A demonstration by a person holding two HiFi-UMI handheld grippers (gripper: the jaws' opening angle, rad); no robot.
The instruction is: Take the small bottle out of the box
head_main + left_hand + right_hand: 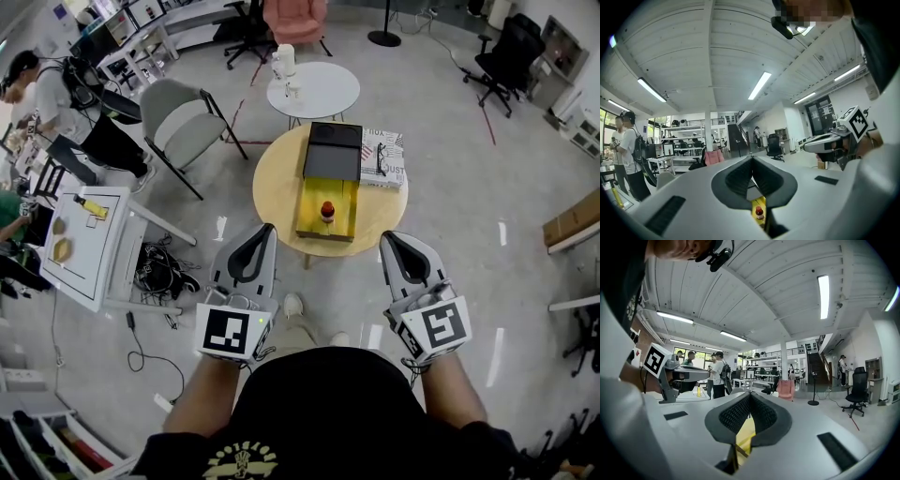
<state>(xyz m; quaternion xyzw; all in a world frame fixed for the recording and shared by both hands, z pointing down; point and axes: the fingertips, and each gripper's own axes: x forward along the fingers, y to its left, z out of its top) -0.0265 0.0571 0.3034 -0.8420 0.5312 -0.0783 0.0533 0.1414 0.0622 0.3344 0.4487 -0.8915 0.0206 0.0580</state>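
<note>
A small bottle (327,210) with a red cap stands upright inside an open yellow box (308,217) on a round wooden table (273,187). The box's dark lid (333,152) lies folded back at its far end. My left gripper (268,228) and right gripper (385,237) hover side by side near the table's front edge, short of the box. Both are shut with nothing between the jaws. In the left gripper view the bottle (760,213) shows through the gap below the closed pads (740,177). The right gripper view shows only yellow box (746,434) beyond its pads (764,414).
A printed paper pad with glasses (382,156) lies beside the lid. Behind stands a small white round table (323,86) with cups, and a grey chair (184,122) to the left. A white side table (80,253) and cables lie at the left. People stand at the far left.
</note>
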